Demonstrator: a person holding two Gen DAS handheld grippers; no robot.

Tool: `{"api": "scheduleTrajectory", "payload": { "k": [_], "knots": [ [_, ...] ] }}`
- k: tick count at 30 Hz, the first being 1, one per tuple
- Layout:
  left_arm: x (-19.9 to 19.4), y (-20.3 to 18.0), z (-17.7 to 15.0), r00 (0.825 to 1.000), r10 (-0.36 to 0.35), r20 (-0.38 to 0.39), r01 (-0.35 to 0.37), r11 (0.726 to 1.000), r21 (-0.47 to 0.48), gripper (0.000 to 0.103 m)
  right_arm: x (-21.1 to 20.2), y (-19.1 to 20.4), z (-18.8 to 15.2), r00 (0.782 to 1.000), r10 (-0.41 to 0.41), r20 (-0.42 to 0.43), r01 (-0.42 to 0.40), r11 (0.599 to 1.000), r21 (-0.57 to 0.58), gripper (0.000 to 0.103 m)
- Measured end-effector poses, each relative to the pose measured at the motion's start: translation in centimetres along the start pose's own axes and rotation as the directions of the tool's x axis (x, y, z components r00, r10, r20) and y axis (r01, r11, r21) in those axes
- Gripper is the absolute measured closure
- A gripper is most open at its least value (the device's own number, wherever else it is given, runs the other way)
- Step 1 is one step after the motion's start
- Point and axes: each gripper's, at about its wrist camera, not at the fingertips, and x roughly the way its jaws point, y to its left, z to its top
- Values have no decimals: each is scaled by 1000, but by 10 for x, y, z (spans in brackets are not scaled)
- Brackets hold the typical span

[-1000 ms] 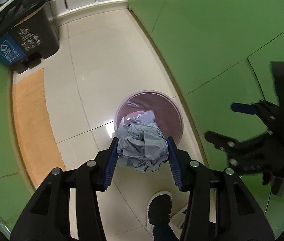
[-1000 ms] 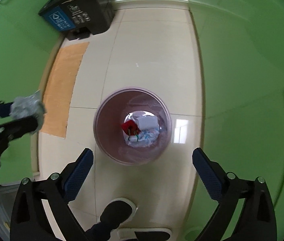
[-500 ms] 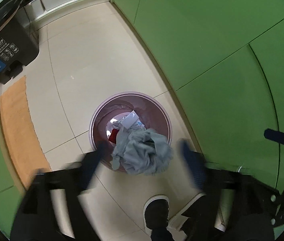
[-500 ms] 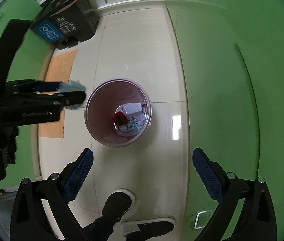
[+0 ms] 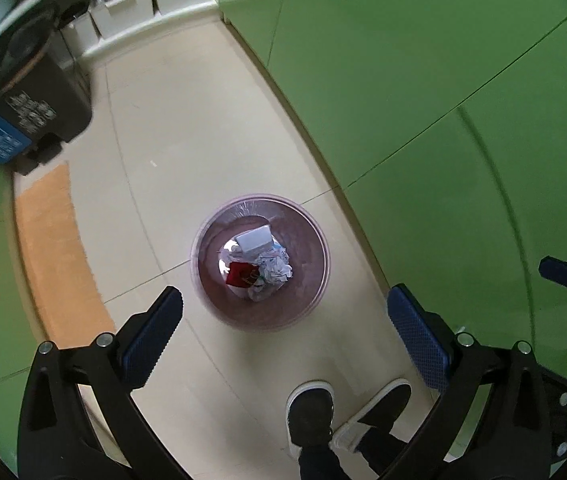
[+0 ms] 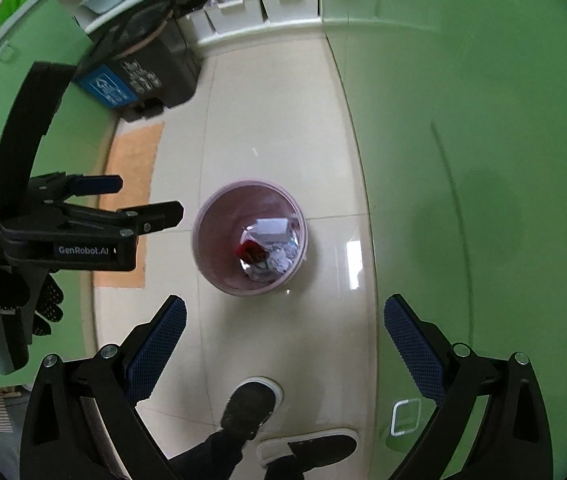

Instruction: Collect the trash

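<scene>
Trash (image 5: 261,265) in bin (image 5: 211,264) (grippers empty)

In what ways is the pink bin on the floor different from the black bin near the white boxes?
The pink bin is round and open, with trash visible inside; the black bin is boxy, with its lid on. The pink bin is plain, while the black bin carries a blue label. The pink bin stands mid-floor beside the green wall; the black bin stands at the end of the orange mat. Both rest on the tiled floor.
</scene>
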Motion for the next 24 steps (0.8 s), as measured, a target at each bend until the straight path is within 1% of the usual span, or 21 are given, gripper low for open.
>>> {"api": "scheduleTrajectory", "payload": {
  "k": [5,9,13,15,16,19,22,24],
  "knots": [
    [-79,-4,-2,1000,8,28,-8,1000,16,3,-76,25,8,998,17,56,-17,1000,-9,8],
    [-152,-6,2,996,14,85,-16,1000,14,3,-148,46,14,992,26,124,-23,999,-23,8],
    [-223,-15,9,988,24,153,-29,999,36,3,-213,56,16,981,28,192,-25,1000,-18,8],
    [-260,-22,14,980,28,196,-39,998,54,3,-244,54,16,973,23,230,-22,1000,-8,7],
    [-272,-25,17,978,25,209,-38,998,57,3,-265,52,16,967,16,255,-17,1000,2,7],
    [-316,-40,26,964,18,266,-42,996,85,3,-308,42,14,952,-7,307,-5,999,38,7],
    [-357,-61,36,950,-11,312,-29,992,121,3,-350,26,8,932,-51,359,23,996,81,7],
    [-382,-81,43,938,-34,346,-21,988,155,3,-377,11,3,917,-89,388,46,992,119,6]
  ]
}}
